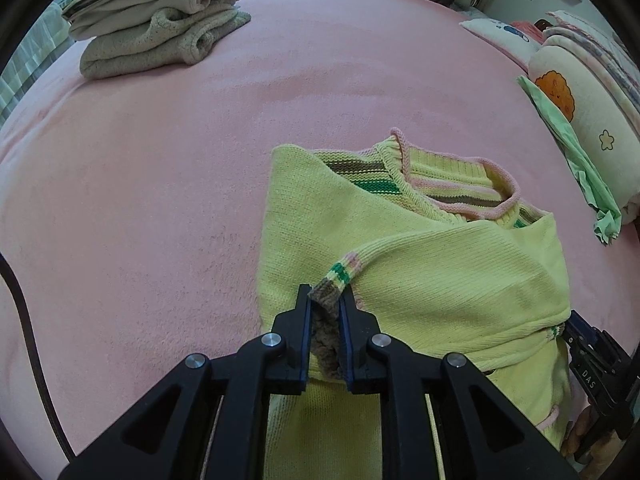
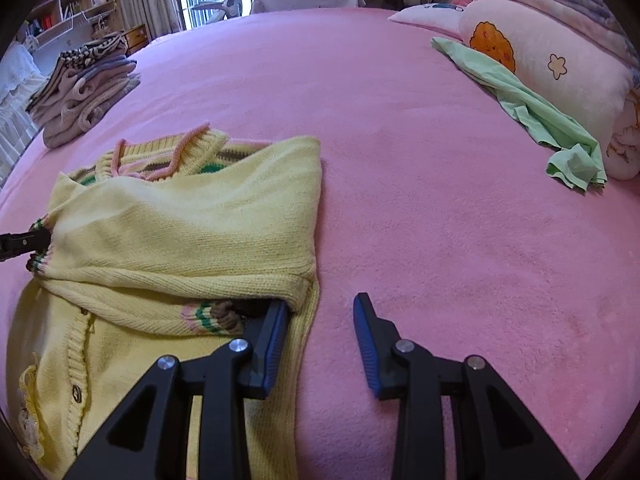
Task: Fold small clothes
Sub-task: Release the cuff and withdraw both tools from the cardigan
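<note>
A yellow knit cardigan (image 1: 420, 280) with pink trim lies on the pink blanket (image 1: 160, 200), both sleeves folded across its body. In the left wrist view my left gripper (image 1: 326, 300) is shut on the brown end of one striped sleeve cuff (image 1: 340, 274), low over the cardigan. The right wrist view shows the same cardigan (image 2: 180, 220) at lower left. There my right gripper (image 2: 322, 302) stands open at its right edge. One of its fingers (image 2: 272, 332) touches the folded sleeve beside the other striped cuff (image 2: 216, 314). Only the blanket and the cardigan's edge lie between the jaws.
A stack of folded clothes (image 2: 84, 84) sits at the far left of the bed. A crumpled green garment (image 2: 540, 116) and pale pillows (image 2: 560, 68) lie along the right side. A dark cable (image 1: 24, 320) runs down the left edge. Shelves and a window are beyond the bed.
</note>
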`<state>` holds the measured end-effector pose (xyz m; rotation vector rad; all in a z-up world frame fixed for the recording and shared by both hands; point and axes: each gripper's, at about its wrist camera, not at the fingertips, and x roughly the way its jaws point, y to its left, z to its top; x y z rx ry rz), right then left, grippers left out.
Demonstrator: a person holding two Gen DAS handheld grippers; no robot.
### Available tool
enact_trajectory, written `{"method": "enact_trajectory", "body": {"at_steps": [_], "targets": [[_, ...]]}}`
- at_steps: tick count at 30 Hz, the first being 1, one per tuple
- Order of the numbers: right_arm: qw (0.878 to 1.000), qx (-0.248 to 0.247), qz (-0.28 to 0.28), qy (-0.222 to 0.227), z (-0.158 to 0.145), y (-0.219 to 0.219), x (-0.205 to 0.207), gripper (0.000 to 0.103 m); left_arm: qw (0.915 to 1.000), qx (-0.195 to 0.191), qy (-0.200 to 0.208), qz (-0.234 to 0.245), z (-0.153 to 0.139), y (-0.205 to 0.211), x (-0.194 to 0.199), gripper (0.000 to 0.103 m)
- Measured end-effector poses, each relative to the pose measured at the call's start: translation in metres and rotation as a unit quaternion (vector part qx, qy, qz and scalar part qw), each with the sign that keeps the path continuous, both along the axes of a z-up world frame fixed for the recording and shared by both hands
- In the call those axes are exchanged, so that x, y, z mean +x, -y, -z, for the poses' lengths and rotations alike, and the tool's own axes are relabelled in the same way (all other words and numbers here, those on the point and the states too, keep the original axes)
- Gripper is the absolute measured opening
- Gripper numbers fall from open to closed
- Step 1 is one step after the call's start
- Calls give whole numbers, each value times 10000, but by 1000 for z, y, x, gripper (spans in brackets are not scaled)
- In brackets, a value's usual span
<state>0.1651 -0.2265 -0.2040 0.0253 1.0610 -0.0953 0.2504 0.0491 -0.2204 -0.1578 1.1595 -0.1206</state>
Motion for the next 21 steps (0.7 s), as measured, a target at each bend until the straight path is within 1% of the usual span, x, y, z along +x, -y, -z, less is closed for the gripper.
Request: {"method": "enact_trajectory", "body": {"at_steps": [1, 2, 3, 4, 5, 6, 9, 11, 16, 17, 21], "targets": [[10000, -19, -12, -26, -1, -1, -1, 33, 10000, -24, -35, 12, -1, 0, 0, 13], [10000, -57, -45, -60, -4, -2, -2, 33, 10000, -17, -88, 16, -3, -1, 0, 17], [9999, -102, -61, -69, -7, -3, -4, 33, 9999, 49, -157, 19, -6, -1, -1, 32], [9999, -141, -77, -39, -12, -3, -7, 34, 9996, 154, -214, 22, -9, -1, -2, 43], [9998, -159, -100, -1, -17, -5, -11, 34, 9992, 334, -197, -12, -15, -2, -6, 66], [9998, -157, -126, 41, -22, -5, -15, 34, 9989, 458, -89, -61, -21, -3, -10, 73], [9995, -130, -188, 210, -41, -8, -32, 34, 9970, 736, 240, -69, -43, -8, -30, 73], [9992, -143, -248, 292, -53, -12, -45, 34, 9961, 803, 337, -121, -55, -13, -45, 74], [9982, -112, -378, 443, -77, -25, -82, 34, 9944, 953, 421, -188, -75, -21, -91, 76], [9981, -84, -390, 471, -81, -26, -89, 34, 9942, 955, 437, -218, -78, -23, -101, 77], [9975, -60, -416, 563, -93, -33, -119, 34, 9948, 804, 538, -307, -88, -37, -142, 78]]}}
